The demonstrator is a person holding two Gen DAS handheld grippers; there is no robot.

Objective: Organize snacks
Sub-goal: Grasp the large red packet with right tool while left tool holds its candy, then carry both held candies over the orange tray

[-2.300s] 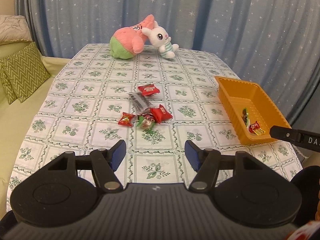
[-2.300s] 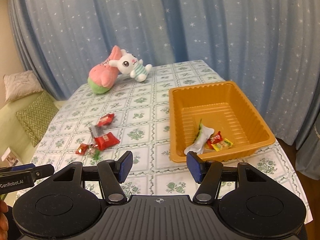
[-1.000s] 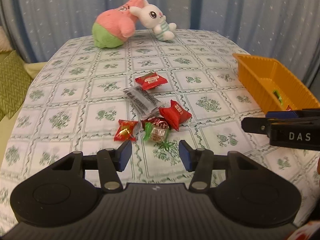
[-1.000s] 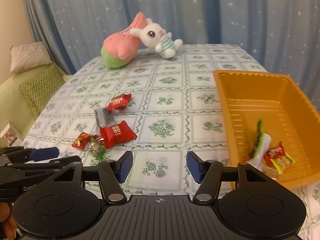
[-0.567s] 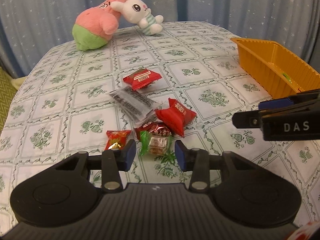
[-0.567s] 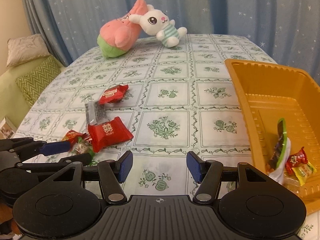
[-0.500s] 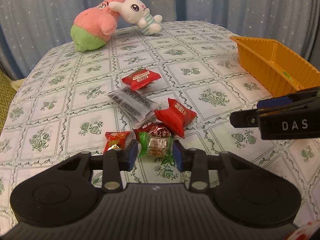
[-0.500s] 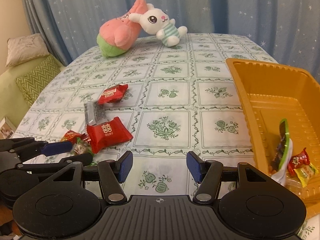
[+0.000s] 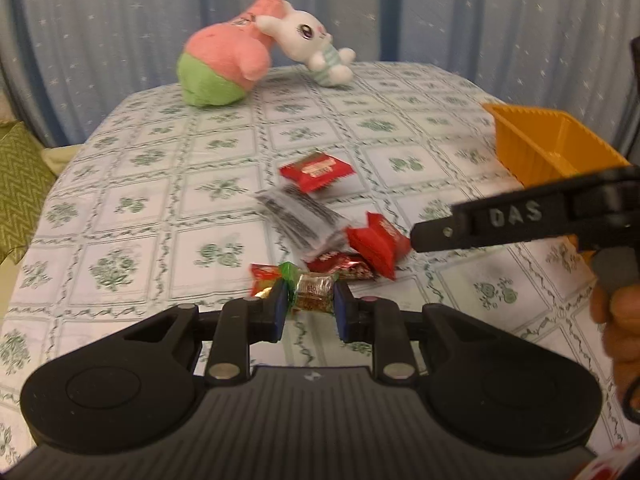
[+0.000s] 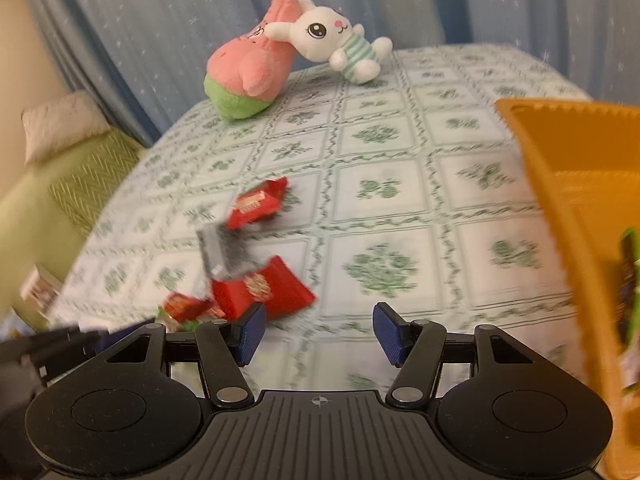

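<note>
Left wrist view: left gripper (image 9: 310, 306) pinches the green-ended candy (image 9: 313, 287) (right gripper (image 10: 316, 334) half-open, empty), orange tray (image 9: 548, 144) upper right.

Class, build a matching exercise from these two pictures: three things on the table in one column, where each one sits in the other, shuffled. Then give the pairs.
1. green-ended wrapped candy
2. orange plastic tray
3. white plush rabbit

A. far end of the table, leaning on the pink plush
B. pinched in the left tongs
C. right edge of the table

Pairs: 1-B, 2-C, 3-A
</note>
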